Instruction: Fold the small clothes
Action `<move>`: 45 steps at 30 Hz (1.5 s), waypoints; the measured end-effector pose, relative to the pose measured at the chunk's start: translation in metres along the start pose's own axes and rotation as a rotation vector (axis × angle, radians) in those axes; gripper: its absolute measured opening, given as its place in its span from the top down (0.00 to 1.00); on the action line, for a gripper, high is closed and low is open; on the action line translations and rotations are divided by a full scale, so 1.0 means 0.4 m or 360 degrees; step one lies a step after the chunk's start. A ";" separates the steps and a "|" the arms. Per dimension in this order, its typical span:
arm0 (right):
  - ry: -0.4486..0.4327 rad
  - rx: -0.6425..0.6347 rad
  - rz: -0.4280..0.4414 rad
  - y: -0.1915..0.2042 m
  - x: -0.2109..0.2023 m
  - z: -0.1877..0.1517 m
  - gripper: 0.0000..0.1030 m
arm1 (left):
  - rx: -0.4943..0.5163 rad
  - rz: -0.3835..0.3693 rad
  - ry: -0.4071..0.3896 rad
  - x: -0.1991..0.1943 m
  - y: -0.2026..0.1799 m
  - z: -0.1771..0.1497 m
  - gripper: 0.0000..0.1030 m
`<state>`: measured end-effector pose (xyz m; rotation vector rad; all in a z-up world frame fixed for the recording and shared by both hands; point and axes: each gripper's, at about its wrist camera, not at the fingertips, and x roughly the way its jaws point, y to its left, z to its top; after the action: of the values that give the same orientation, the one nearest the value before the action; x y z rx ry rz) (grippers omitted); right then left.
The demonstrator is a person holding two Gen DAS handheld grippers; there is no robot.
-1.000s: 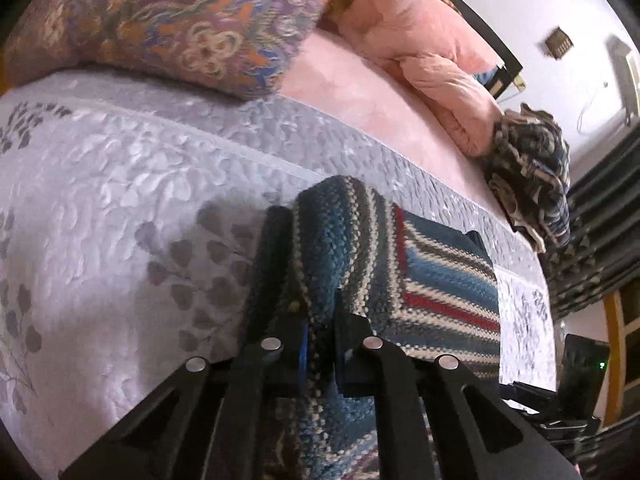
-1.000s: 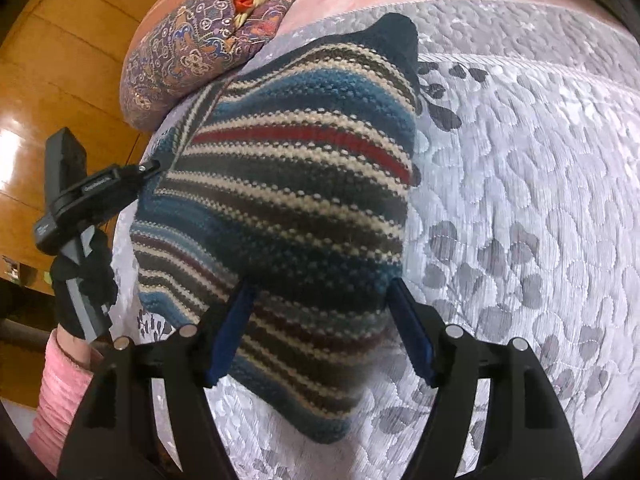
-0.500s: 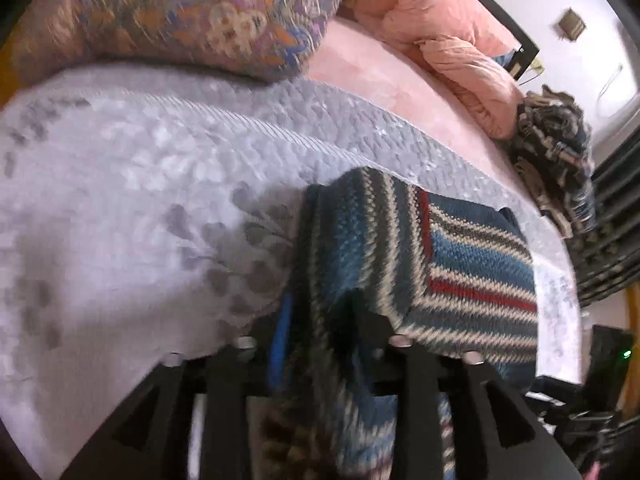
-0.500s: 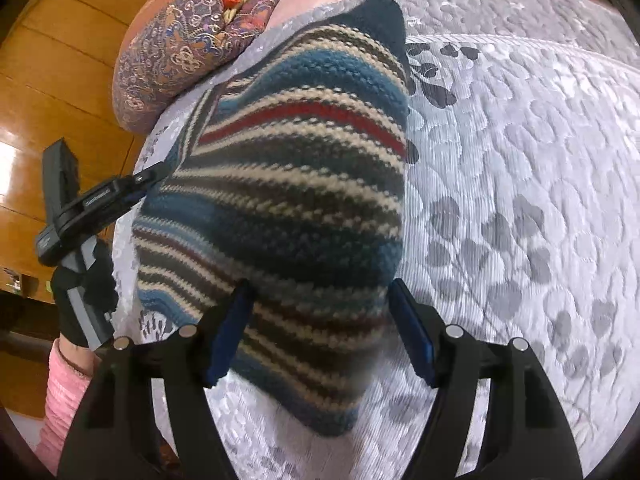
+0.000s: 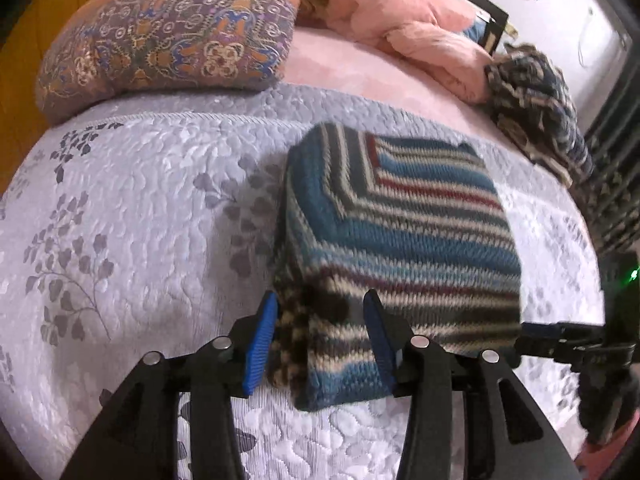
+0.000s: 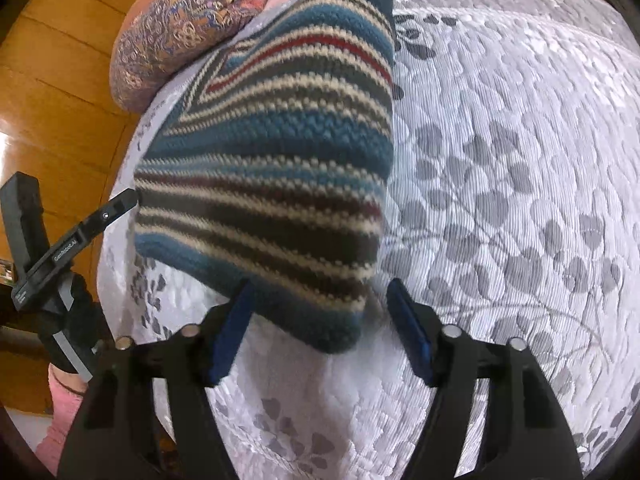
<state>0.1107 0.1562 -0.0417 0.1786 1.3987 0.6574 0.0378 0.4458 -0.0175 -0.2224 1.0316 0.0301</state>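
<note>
A striped knitted garment [image 5: 400, 232] in blue, cream, dark and red lies folded into a thick square on the grey leaf-patterned bedspread [image 5: 140, 220]. My left gripper [image 5: 320, 340] is open, and the garment's near left edge sits loosely between its blue pads [image 5: 260, 336]. In the right wrist view the same garment [image 6: 272, 160] lies just ahead. My right gripper [image 6: 320, 332] stands open, with only the garment's near corner reaching between its fingers. The left gripper's body [image 6: 60, 256] shows at the garment's left side.
A patterned pillow [image 5: 168, 40] and a pink blanket [image 5: 400, 20] lie at the head of the bed. A heap of dark patterned clothes [image 5: 536, 96] sits at the far right. A wooden wall [image 6: 60, 80] stands beside the bed. A pink sleeve [image 6: 60, 412] shows low left.
My left gripper was shut on the garment's folded edge and has opened and drawn back. The garment has settled flat. My right gripper stayed open and backed off a little.
</note>
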 end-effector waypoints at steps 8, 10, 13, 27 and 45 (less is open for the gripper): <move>0.0047 0.0033 -0.0083 -0.003 0.032 -0.013 0.67 | 0.0001 0.0057 0.0109 0.083 0.018 -0.041 0.56; 0.0036 0.0010 -0.0138 0.006 0.036 -0.016 0.68 | -0.0002 0.0048 0.0125 0.097 0.025 -0.051 0.56; 0.0010 -0.0044 -0.0224 0.024 0.041 -0.025 0.68 | 0.0003 0.0039 0.0121 0.103 0.029 -0.059 0.55; -0.0034 -0.0110 -0.0350 0.054 0.074 -0.025 0.68 | 0.0020 0.0016 0.0106 0.117 0.031 -0.070 0.53; -0.0043 -0.0100 -0.0350 0.062 0.106 -0.033 0.68 | 0.0015 0.0004 0.0108 0.120 0.035 -0.072 0.51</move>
<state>0.0916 0.1952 -0.0682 -0.0163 1.3471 0.5134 0.0365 0.4501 -0.0751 -0.2144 1.0993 0.0202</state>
